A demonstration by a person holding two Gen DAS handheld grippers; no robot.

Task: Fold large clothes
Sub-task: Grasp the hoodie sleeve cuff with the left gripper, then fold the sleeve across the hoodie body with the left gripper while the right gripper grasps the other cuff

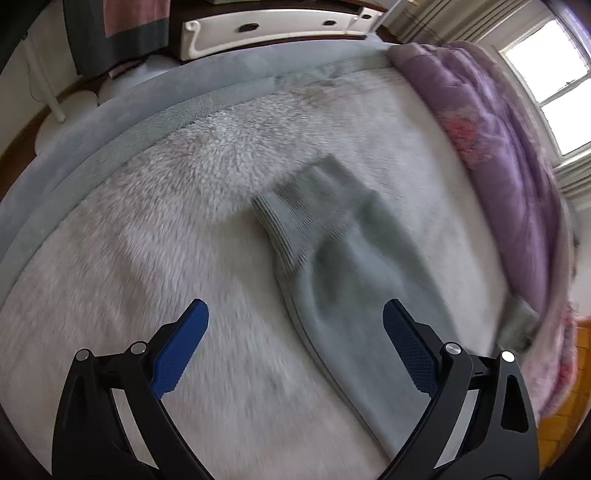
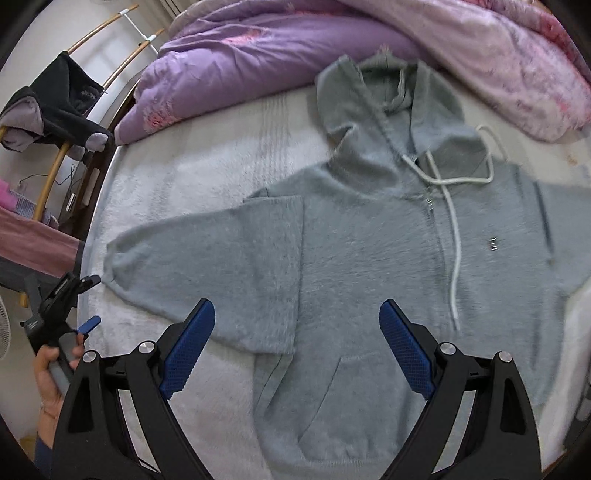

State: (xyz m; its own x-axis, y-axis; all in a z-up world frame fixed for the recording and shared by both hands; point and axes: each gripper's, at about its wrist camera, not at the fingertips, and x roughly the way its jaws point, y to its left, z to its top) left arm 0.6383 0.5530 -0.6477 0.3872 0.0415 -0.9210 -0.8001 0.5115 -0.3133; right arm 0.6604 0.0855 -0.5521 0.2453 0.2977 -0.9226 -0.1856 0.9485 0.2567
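A grey zip hoodie (image 2: pixel 369 236) lies front up on a white fluffy blanket (image 2: pixel 207 170), hood toward the purple duvet. Its left sleeve (image 2: pixel 207 258) is spread out sideways. In the left wrist view that sleeve (image 1: pixel 343 266) with its ribbed cuff (image 1: pixel 291 221) lies ahead. My left gripper (image 1: pixel 295 325) is open and empty just above the sleeve; it also shows in the right wrist view (image 2: pixel 74 306), held in a hand by the cuff. My right gripper (image 2: pixel 297 321) is open and empty above the hoodie's lower front, near the pocket (image 2: pixel 373 398).
A purple and pink duvet (image 2: pixel 258 48) is bunched along the bed's far side, also in the left wrist view (image 1: pixel 498 147). A rack with dark clothes (image 2: pixel 55 107) stands left of the bed. A white drawer unit (image 1: pixel 273 29) stands beyond the bed's grey edge (image 1: pixel 110 125).
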